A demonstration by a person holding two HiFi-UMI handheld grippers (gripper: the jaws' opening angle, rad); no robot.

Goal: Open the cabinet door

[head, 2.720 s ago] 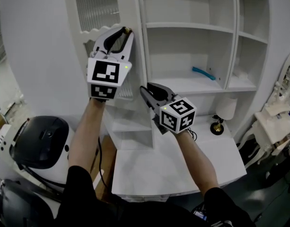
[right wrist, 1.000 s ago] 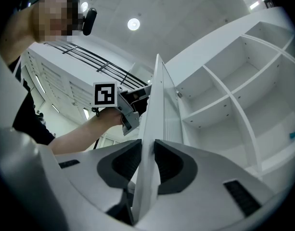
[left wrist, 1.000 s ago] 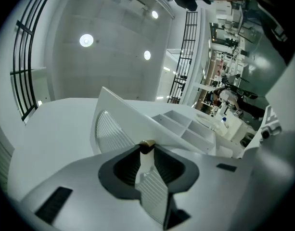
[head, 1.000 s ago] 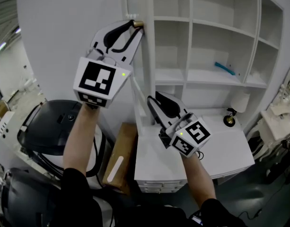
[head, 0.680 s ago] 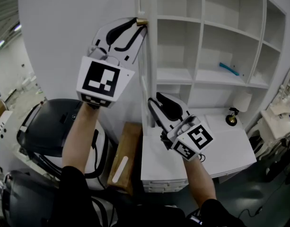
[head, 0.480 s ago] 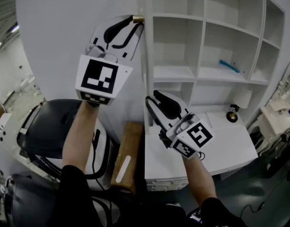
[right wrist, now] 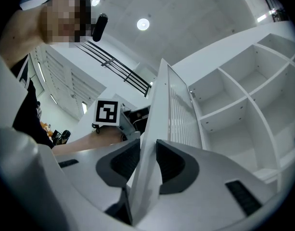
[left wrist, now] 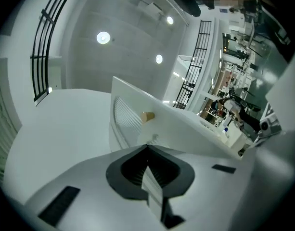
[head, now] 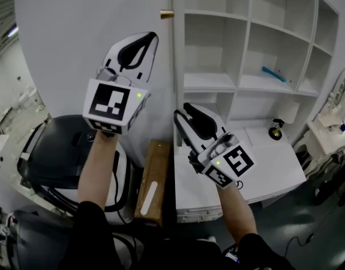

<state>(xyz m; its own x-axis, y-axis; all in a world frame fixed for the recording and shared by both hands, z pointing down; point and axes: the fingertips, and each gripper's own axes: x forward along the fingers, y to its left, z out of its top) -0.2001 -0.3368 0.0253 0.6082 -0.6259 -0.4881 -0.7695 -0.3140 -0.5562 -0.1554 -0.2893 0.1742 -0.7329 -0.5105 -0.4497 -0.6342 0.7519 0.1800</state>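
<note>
The white cabinet door (head: 173, 66) stands swung out, edge-on in the head view, with its brass knob (head: 167, 14) sticking out to the left. My left gripper (head: 152, 35) hangs below and left of the knob, clear of it; its jaws have just closed with nothing between them. The left gripper view shows the knob (left wrist: 147, 116) ahead of the shut tips (left wrist: 148, 146). My right gripper (head: 181, 111) is lower on the door's edge. Its jaws have just been opening, with the door edge (right wrist: 159, 109) between them and the pads lying against both faces.
Open white shelves (head: 217, 83) fill the cabinet, and a blue item (head: 272, 73) lies on one. A white desk (head: 262, 173) below carries a small brass-footed lamp (head: 278, 129). A brown board (head: 152, 179) leans beside the desk. A black-and-white machine (head: 54, 156) stands at lower left.
The door has swung further out. My left gripper has come off the knob, dropped down and to the left, and shut. The right gripper has stayed on the door's lower edge.
</note>
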